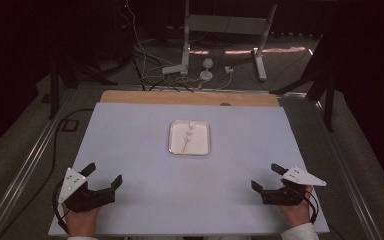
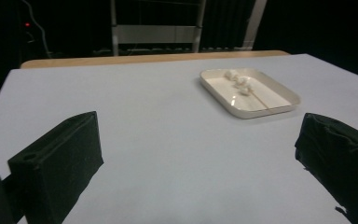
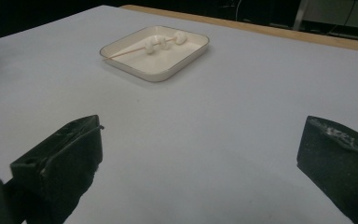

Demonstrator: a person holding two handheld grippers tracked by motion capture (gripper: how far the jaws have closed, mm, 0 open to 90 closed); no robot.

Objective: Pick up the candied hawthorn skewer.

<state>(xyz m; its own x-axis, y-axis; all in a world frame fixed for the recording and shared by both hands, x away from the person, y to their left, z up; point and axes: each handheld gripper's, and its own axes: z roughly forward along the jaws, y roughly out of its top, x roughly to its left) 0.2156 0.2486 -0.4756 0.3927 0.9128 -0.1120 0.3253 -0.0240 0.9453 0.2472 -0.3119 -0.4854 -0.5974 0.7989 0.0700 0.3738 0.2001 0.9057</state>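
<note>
I hold the left tool (image 1: 103, 175) and right tool (image 1: 267, 176) wide apart and empty at the pale lavender counter's (image 1: 130, 145) near edge, well short of the central white rectangular tray (image 1: 190, 137) carrying a marshmallow-threaded wooden skewer (image 1: 188, 138).

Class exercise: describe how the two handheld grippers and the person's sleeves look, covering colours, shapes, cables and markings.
Both the left gripper and right gripper are black with two blocky jaws. Each carries a pale three-cornered plate with small dots on top, and a dark cable loops from each. A white sleeve covers the right wrist.
</note>
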